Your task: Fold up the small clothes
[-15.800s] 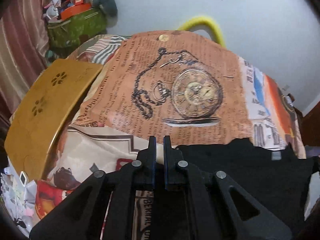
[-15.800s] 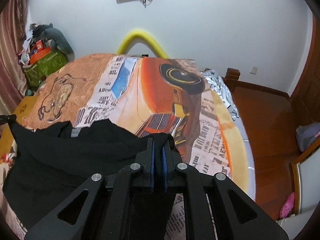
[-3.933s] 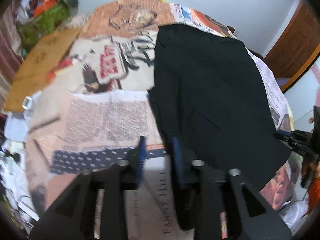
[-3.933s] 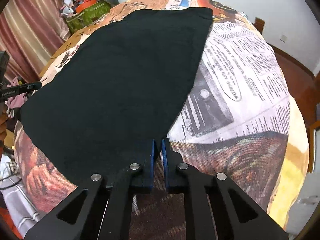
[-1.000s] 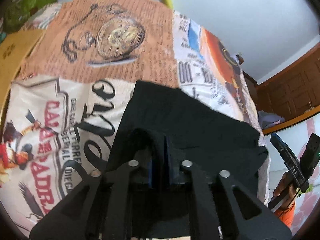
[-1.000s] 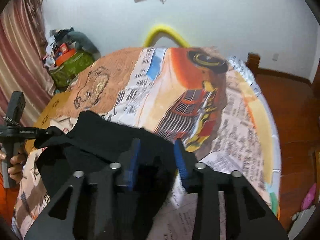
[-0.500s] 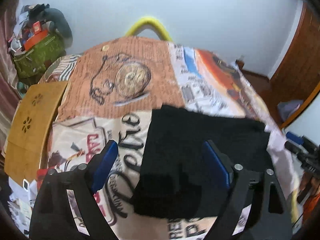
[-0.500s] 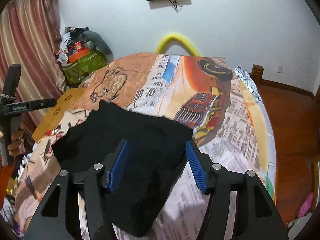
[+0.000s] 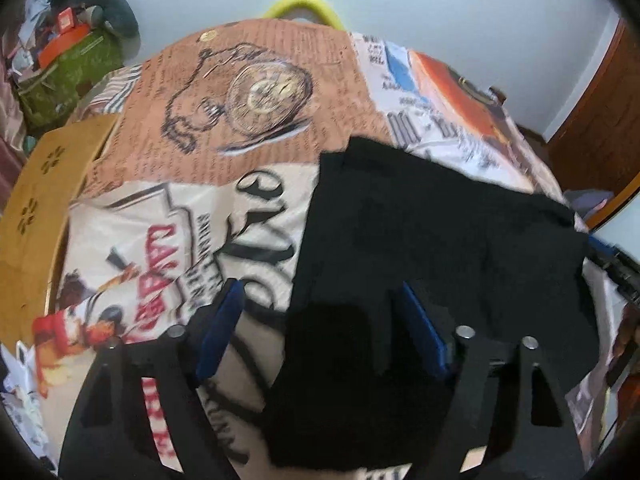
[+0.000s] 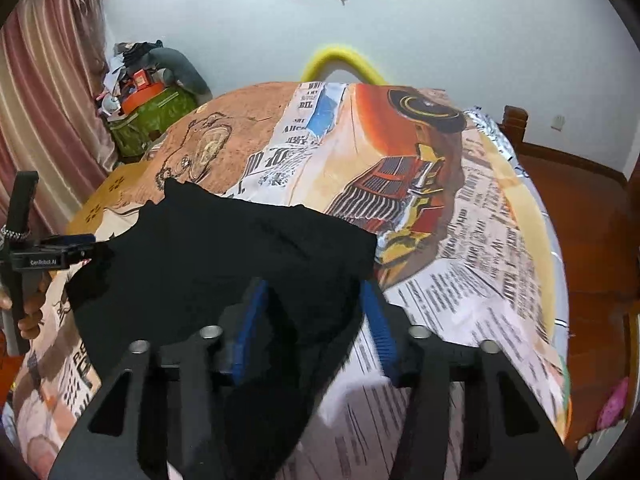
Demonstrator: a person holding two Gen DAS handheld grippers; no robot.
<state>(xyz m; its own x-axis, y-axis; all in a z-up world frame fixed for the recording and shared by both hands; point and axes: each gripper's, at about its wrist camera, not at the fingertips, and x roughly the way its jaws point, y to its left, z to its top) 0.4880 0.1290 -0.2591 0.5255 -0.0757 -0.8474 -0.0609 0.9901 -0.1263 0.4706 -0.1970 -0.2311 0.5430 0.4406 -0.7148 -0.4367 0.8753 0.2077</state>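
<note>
Through my left wrist camera, the left gripper stands wide open with its blue-padded fingers spread apart and nothing pinched between them. The black garment lies folded on the printed bedspread, and its near left corner sits in the gap between my jaws; the left finger is over bare bedspread just beside the cloth's left edge, while the right finger is over the cloth itself. The frame is blurred, so I cannot tell whether either pad touches the fabric. A wooden board lies at the bed's left edge, well apart from the cloth. Through my right wrist camera, the right gripper is likewise spread open and grips nothing. The garment lies ahead and to the left, its near right corner reaching in between the blue fingers; the right finger sits just beside the cloth's right edge, over the bedspread. At far left, the other gripper shows beside the garment's left edge.
</note>
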